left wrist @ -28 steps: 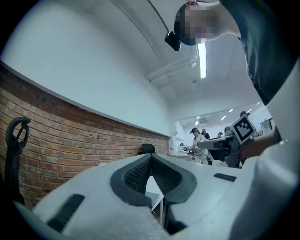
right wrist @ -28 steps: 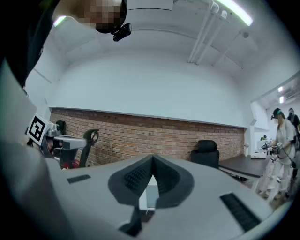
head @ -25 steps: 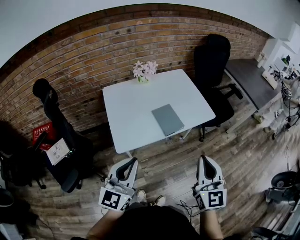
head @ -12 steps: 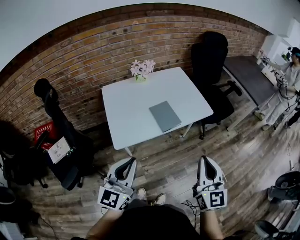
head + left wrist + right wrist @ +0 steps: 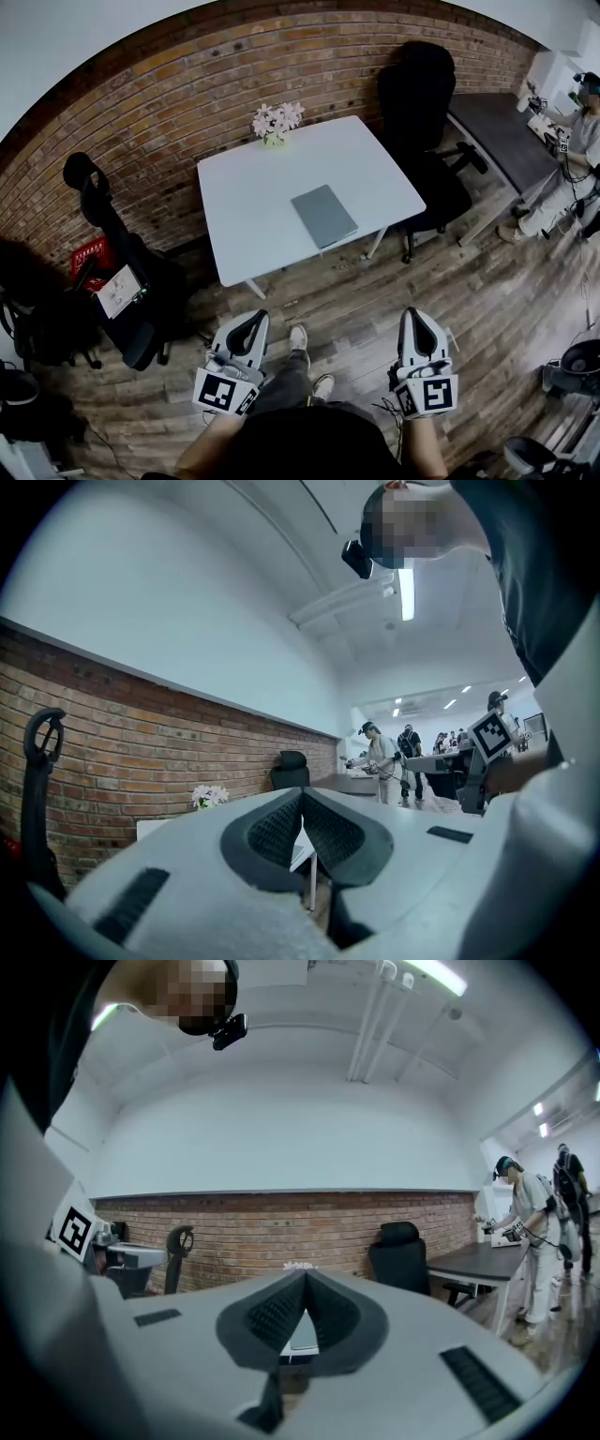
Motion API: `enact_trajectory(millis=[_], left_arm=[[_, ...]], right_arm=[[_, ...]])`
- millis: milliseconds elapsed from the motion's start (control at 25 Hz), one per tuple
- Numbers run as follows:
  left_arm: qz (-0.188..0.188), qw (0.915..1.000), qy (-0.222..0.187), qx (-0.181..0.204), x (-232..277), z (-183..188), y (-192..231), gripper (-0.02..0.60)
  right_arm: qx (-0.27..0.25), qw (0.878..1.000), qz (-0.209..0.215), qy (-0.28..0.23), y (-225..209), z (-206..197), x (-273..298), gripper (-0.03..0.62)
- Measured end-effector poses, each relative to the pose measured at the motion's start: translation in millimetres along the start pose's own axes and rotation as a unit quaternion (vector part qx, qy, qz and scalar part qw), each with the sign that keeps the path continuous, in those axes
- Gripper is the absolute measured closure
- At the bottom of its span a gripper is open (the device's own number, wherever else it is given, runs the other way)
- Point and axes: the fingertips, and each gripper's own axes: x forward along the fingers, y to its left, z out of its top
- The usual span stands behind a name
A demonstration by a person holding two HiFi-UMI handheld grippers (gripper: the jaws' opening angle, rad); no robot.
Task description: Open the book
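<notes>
A closed grey book (image 5: 323, 216) lies flat near the front right of the white table (image 5: 253, 202). In the head view both grippers hang over the wooden floor, well short of the table. My left gripper (image 5: 255, 320) is shut with nothing between its pads. My right gripper (image 5: 415, 315) is also shut and empty. The left gripper (image 5: 302, 793) points level at the table, a strip of which shows below its closed tips. The right gripper (image 5: 306, 1277) faces the brick wall, its pads meeting at the tip, with the table edge (image 5: 302, 1342) showing below them.
A pot of pink flowers (image 5: 275, 122) stands at the table's far edge. A black office chair (image 5: 424, 103) is right of the table, beside a dark desk (image 5: 502, 141) and a person (image 5: 574, 131). Left of it are another black chair (image 5: 117, 272) and a red crate (image 5: 89, 262).
The table and book have slid slightly up and left in the head view. Both grippers sit a little lower in the frame. A leg and shoe now step forward between them.
</notes>
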Motion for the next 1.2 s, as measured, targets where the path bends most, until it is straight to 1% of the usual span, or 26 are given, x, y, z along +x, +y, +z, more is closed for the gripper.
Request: enact_trajectory(millis=[160,280,360,600,800,880,1080,1200], left_arm=[[-0.009,0.9999,-0.005,-0.001,22.6,-6.8,3.4,0.556],[-0.018,0.9998,-0.005,-0.011,46.6,-13.9,14.1,0.555],[-0.023,0.9996,-0.007,-0.015,66.2,-17.3,23.7,0.555],[-0.026,0.9992,-0.022,-0.021,135.1,-14.5,72.0,0.557],[-0.028,0.9991,-0.024,-0.022,184.9,-10.2,119.5,0.556],[-0.032,0.999,-0.023,-0.02,198.4,-9.6,134.7,0.557],[-0.044,0.9984,-0.008,-0.034,227.7,-26.4,165.4,0.556],[-0.053,0.9977,-0.009,-0.041,246.5,-29.0,167.3,0.557]], right_arm=[[-0.001,1.0,-0.005,0.003,-10.2,-4.9,13.1,0.583],[0.0,1.0,-0.008,0.0,-15.7,-3.3,32.0,0.583],[-0.006,1.0,-0.012,0.01,-21.7,-6.2,47.6,0.583],[-0.026,0.999,-0.009,0.028,-41.2,-3.1,126.4,0.583],[-0.028,0.999,0.015,0.011,-35.3,13.6,207.5,0.583],[-0.03,0.999,0.017,0.016,-32.3,14.6,234.5,0.583],[-0.036,0.999,0.011,0.033,-27.1,9.6,271.5,0.583],[-0.036,0.998,0.001,0.044,-37.6,7.3,277.3,0.583]])
